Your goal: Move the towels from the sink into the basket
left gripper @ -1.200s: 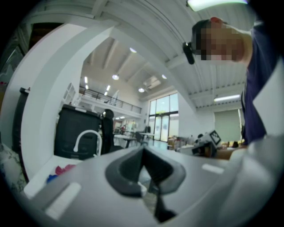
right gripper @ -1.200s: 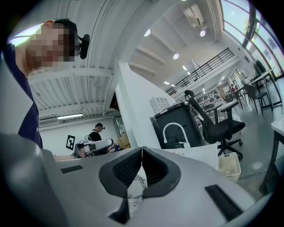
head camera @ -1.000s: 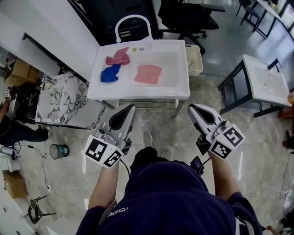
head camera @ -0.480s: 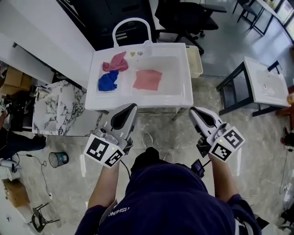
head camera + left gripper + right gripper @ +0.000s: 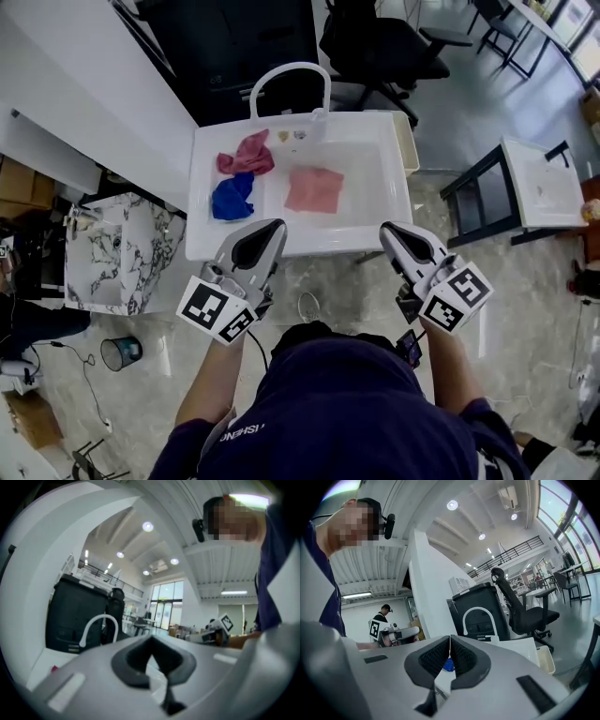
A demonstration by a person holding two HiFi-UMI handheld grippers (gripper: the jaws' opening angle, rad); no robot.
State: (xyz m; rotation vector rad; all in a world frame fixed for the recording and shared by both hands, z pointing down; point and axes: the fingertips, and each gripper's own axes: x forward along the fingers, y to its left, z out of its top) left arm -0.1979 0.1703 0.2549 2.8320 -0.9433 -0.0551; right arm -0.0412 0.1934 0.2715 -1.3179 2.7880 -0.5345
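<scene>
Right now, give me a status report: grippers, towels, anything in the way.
Left hand-held gripper shut, empty. Right hand-held gripper shut, empty. Pink towel, red towel, blue towel in sink. Nothing in the way.

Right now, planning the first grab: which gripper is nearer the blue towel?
Left. The left gripper hovers just below-right of the blue towel; the right gripper is farther right.
</scene>
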